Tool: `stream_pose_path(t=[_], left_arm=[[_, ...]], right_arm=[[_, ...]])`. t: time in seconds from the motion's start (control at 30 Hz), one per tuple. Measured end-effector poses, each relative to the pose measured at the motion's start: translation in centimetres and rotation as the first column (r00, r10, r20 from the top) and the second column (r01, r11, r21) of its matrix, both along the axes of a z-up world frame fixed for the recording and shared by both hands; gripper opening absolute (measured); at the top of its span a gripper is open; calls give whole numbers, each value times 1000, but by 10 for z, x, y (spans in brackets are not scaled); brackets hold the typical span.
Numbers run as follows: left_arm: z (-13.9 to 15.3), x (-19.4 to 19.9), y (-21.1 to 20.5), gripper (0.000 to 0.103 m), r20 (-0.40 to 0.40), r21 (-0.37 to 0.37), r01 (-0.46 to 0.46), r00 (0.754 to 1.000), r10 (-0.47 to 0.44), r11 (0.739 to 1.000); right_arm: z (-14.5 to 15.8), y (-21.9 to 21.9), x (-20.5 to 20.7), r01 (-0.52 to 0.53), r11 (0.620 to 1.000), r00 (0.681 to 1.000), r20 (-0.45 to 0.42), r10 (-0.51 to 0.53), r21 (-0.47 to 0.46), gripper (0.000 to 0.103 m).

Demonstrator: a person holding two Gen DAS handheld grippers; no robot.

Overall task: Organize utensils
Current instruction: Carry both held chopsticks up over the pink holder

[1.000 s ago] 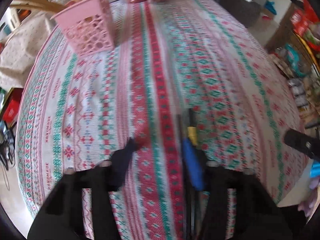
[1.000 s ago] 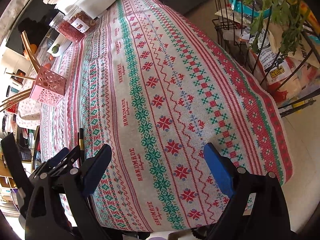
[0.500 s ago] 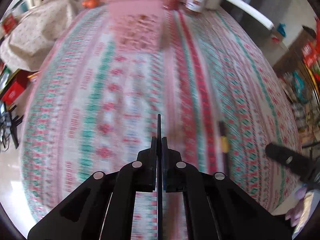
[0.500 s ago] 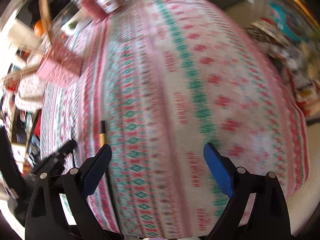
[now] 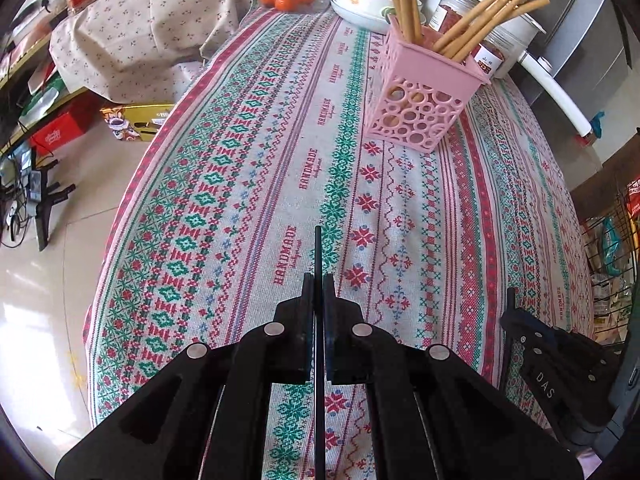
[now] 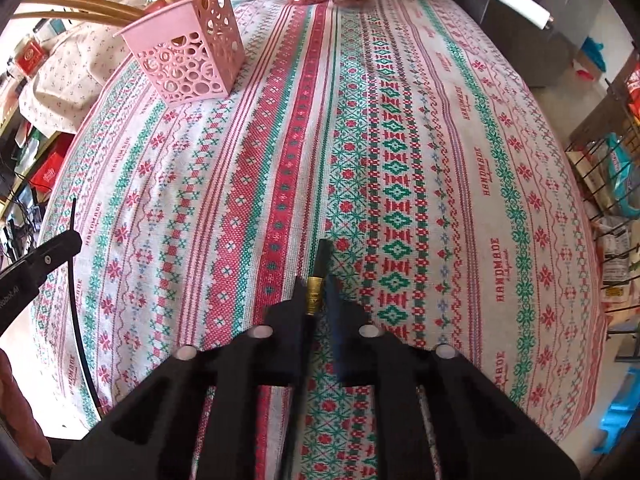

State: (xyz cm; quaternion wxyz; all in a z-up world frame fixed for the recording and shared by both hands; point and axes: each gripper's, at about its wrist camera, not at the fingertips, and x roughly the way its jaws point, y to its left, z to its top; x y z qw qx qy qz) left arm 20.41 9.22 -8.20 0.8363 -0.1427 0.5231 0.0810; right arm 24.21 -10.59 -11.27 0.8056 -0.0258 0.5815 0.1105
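Chopsticks, thin and black, are held one in each gripper above the patterned tablecloth (image 5: 248, 184). A plain black chopstick (image 5: 318, 256) is clamped in the left gripper (image 5: 317, 280). A black chopstick with a gold band (image 6: 316, 292) is pinched by the right gripper (image 6: 316, 284), whose jaws have just closed. Wooden chopsticks (image 5: 480, 20) are seen standing in a pink perforated holder (image 5: 420, 108) further along the table.

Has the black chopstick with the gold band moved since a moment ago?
Yes. It lay on the tablecloth earlier; now the right gripper, whose jaws have just been closing, clamps the chopstick.
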Motion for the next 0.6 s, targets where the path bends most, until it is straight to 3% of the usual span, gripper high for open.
stream_pose_path(t=[0.2,0.33,0.6], left_arm=[[-3,4,-1,3,2,-63,1,1000,0,998],[-2,3,4,3,11,-124,-11,1000,13,992],[18,-3,4,3,82,-139,-17,996,29,990]], right_arm=[[7,-29,2,54,983,998,-42,-47,174,7],[24,-54,3,113,948,994,-37,-106,298,7],[50,-93,-3,175,886,982,-6,-191,429,7]])
